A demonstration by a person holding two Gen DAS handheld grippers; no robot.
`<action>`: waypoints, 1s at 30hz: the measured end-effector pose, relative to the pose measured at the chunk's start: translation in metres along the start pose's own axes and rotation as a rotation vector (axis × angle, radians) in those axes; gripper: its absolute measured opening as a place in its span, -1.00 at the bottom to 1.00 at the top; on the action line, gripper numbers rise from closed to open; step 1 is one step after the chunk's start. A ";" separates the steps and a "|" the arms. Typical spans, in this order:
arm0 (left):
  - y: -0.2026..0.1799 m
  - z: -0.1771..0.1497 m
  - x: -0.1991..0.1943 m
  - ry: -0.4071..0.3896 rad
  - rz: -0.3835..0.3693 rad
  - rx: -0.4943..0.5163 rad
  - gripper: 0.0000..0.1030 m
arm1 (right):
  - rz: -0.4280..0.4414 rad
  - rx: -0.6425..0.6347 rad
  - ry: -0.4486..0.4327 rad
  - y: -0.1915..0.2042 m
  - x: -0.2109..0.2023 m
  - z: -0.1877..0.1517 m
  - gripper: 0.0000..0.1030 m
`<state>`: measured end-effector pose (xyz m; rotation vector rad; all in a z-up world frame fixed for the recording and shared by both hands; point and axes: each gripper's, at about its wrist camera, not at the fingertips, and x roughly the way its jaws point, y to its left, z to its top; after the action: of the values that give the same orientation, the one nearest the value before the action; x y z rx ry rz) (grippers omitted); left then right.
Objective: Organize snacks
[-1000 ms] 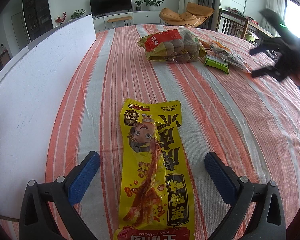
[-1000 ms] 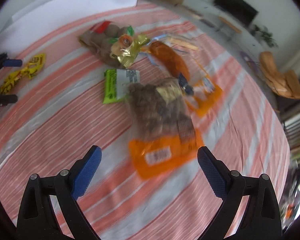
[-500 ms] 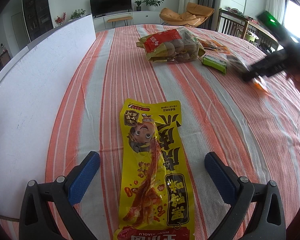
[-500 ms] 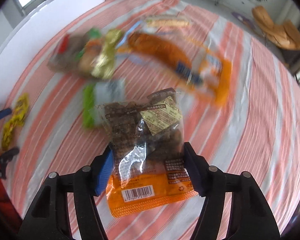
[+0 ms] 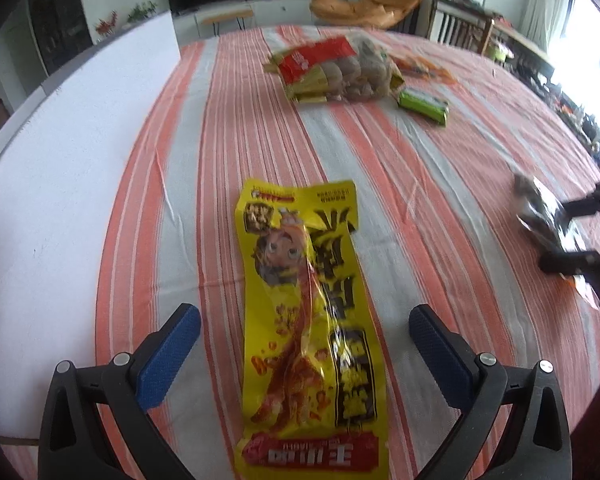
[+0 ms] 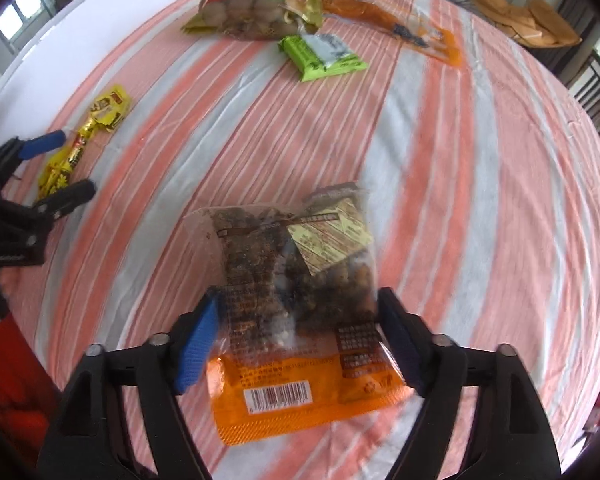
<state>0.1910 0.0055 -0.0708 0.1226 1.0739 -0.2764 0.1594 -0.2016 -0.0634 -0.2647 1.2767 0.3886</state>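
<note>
Sorting is barely begun: your right gripper [image 6: 296, 340], jaws opening, brackets the orange-edged bag [image 6: 300, 312] on the striped cloth [image 6: 480, 160]. Your left gripper [image 5: 304, 352] stands wide, empty, astride the yellow packet [image 5: 312, 320]. Other snacks [image 6: 256, 8] remain heaped beyond.

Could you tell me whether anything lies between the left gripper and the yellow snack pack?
Nothing visible does: the yellow pack lies flat on the striped cloth, directly between the left gripper's wide-open jaws.
</note>
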 end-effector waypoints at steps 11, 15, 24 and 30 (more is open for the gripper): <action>0.041 -0.014 -0.048 -0.112 -0.224 -0.164 -0.17 | 0.145 0.171 -0.139 -0.015 -0.047 -0.008 0.29; 0.032 -0.011 -0.074 -0.179 -0.283 -0.201 -0.17 | 0.187 0.223 -0.161 -0.025 -0.063 -0.021 0.29; 0.112 0.028 -0.168 -0.340 -0.272 -0.308 -0.17 | 0.369 0.225 -0.275 0.013 -0.112 0.012 0.29; 0.217 0.026 -0.183 -0.304 -0.058 -0.436 -0.15 | 0.516 0.132 -0.372 0.108 -0.139 0.103 0.30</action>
<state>0.1920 0.2374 0.0951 -0.3332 0.8144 -0.1031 0.1706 -0.0809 0.1013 0.2495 0.9845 0.7517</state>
